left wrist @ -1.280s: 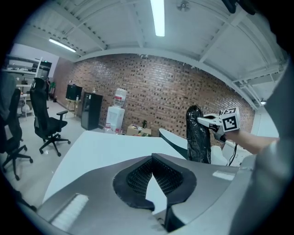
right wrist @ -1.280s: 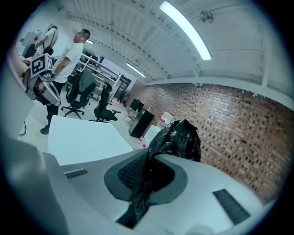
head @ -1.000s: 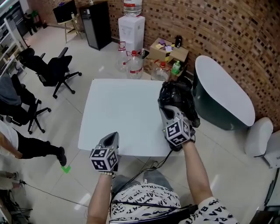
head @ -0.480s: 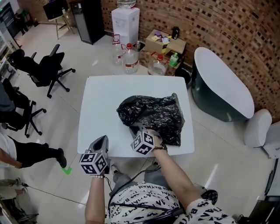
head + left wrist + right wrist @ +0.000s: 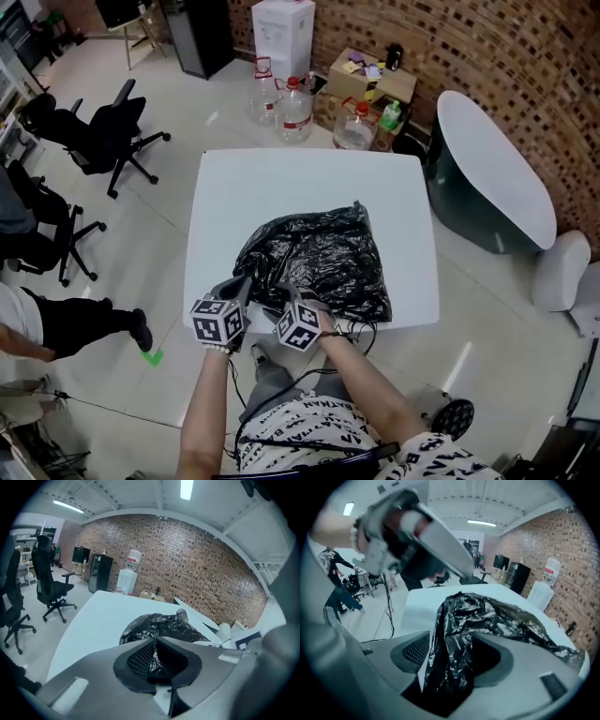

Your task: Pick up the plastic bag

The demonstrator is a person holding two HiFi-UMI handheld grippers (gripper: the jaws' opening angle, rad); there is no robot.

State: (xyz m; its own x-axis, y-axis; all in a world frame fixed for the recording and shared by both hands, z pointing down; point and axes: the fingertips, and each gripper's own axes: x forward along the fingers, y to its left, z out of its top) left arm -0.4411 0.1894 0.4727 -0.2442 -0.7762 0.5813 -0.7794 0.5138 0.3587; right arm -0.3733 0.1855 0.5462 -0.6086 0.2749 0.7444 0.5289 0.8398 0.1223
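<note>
Bag (image 5: 319, 262) lies crumpled on the counter (image 5: 281, 187) in the head view, not lifted; left gripper view: left hand-held gripper (image 5: 156, 641), jaws together, nothing visibly clamped; right gripper view: right hand-held gripper (image 5: 450, 648), jaws just opening, straddles a bag fold unpinched; gripping and lifting remain.

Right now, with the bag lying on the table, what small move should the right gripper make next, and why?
Probably close the right gripper on the fold. Its jaws have just been opening and stand apart, with a fold of the black plastic bag between them but not pressed, and the bag lies on the white table. Lifting now would likely leave it behind.
</note>
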